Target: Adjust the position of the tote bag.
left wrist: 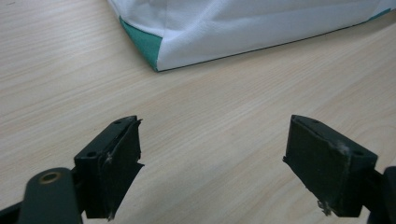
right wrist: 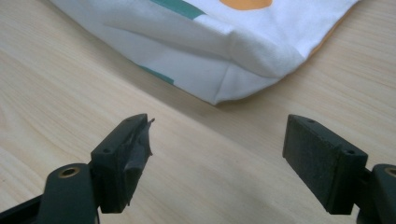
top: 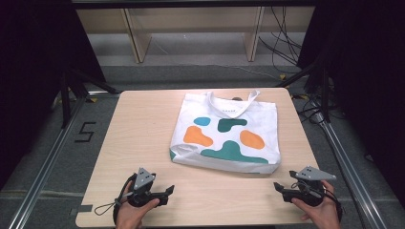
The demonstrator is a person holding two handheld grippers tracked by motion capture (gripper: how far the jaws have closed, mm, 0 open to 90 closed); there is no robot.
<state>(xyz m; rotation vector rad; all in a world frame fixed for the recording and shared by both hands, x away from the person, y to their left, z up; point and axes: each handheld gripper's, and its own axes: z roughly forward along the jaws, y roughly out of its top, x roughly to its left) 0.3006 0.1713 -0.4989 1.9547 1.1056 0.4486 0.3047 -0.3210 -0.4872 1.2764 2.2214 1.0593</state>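
A white tote bag (top: 225,133) with teal and orange blobs lies flat on the middle of the wooden table (top: 138,138), its handles toward the far edge. My left gripper (top: 168,192) rests near the front edge, left of centre, held by a hand, jaws open and nothing between them. In the left gripper view the bag's teal-trimmed near corner (left wrist: 149,46) lies ahead of the open left gripper (left wrist: 212,149). My right gripper (top: 277,187) sits at the front right, also open. The bag's other near corner (right wrist: 233,88) lies just beyond the open right gripper (right wrist: 217,149).
The table's front edge runs just under both hands. Beyond the table stand wooden shelf legs (top: 136,40) and loose cables (top: 286,47) on the floor. Metal rails (top: 47,157) flank the table on both sides.
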